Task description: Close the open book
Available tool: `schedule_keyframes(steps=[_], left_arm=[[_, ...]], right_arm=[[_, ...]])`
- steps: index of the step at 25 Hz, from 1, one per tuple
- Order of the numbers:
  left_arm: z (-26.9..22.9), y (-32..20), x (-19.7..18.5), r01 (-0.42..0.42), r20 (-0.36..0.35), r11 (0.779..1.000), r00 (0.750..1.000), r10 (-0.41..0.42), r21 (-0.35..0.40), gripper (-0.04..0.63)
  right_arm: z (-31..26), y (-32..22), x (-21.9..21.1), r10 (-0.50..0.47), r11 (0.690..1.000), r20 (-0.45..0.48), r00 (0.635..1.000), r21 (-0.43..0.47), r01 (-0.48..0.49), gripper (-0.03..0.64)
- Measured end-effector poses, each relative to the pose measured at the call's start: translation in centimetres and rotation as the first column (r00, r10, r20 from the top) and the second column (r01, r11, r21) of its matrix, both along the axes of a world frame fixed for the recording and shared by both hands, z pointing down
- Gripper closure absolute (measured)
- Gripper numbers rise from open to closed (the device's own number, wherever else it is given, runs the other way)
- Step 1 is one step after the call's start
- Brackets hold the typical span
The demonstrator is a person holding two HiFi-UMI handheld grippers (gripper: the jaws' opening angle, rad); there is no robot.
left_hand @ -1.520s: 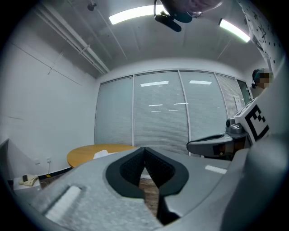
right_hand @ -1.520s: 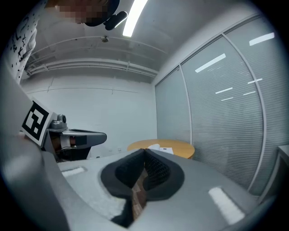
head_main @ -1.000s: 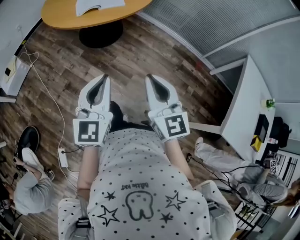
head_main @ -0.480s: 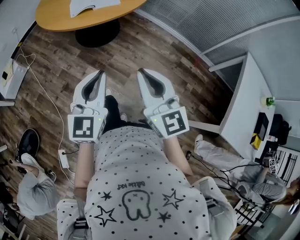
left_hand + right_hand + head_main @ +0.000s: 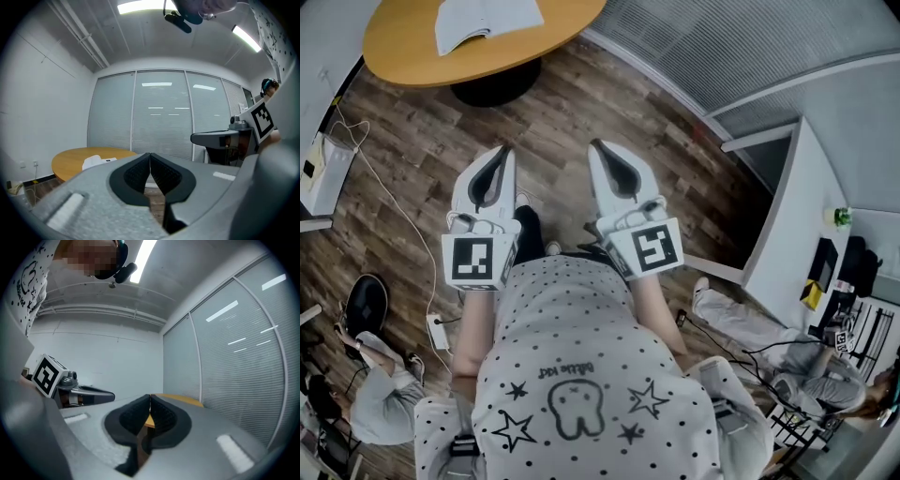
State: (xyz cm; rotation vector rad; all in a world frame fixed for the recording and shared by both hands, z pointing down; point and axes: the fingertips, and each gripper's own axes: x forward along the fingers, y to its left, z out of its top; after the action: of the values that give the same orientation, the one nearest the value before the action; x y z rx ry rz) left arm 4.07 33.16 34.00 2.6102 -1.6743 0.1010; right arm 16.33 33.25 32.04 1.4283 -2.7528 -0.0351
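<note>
Table (image 5: 398, 52) now fuller in view than a second ago, I'm closing in (book (image 5: 483, 21) lies open, well ahead). Left gripper (image 5: 499, 161) and right gripper (image 5: 607, 161) pressed together, empty.

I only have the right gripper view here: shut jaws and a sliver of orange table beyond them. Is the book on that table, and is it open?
Observer: Yes. The head view shows the book lying open on the round table, well ahead of the right gripper.
Operator: Anything held on the other side?
Observer: No. The left gripper has its jaws together on nothing in its own view.
</note>
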Motion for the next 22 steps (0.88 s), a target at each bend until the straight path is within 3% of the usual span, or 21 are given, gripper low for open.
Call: schedule_keyframes(steps=[17,22], left_arm=[[-0.2,-14.8,-5.3,-0.072,-0.024,0.997,0.997,0.071,-0.025,0.585],[0.0,-16.8,-7.2,-0.066,-0.009,0.997,0.998,0.066,-0.026,0.586]], right_arm=[[-0.2,-14.1,-6.1,0.058,0.998,-0.033,0.998,-0.020,-0.058,0.612],[0.5,-16.7,-6.1,0.149,0.987,-0.092,0.984,-0.039,-0.153,0.612]])
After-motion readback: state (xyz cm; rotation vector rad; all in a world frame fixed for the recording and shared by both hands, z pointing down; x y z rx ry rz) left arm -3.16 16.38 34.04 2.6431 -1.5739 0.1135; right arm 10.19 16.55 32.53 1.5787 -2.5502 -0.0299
